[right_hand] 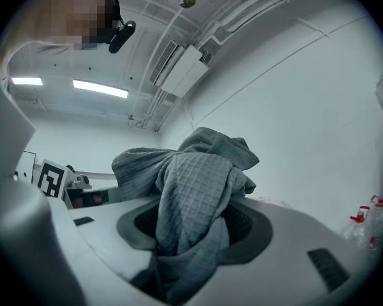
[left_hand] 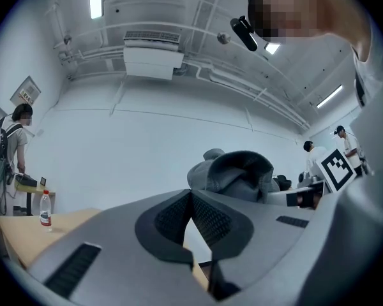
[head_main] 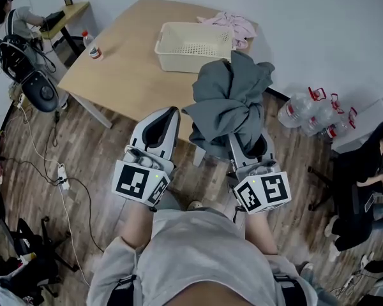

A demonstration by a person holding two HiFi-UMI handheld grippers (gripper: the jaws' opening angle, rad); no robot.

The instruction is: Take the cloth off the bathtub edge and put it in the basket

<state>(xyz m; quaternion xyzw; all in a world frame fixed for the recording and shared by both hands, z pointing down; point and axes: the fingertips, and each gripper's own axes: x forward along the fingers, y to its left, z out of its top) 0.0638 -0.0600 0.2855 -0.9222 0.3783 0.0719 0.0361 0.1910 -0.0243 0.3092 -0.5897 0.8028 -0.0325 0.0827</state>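
Head view, cloth [head_main: 230,101]: bunched upright above your right gripper [head_main: 246,153]; basket [head_main: 179,57] lies just ahead, slightly left (right gripper nearer).
Left gripper view, left gripper [left_hand: 191,199]: pinched together, holding nothing.
Right gripper view, jaws: clamped on the cloth's lower folds.

Bunched grey waffle-weave cloth [head_main: 228,104] held aloft; cream perforated basket [head_main: 191,46] upright on table [head_main: 115,69].

Head camera steeply down — others ceilingward, cloth [head_main: 228,101] shared

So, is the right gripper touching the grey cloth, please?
Touching: the right gripper view shows the right gripper shut on the grey cloth, pinched between its jaws.
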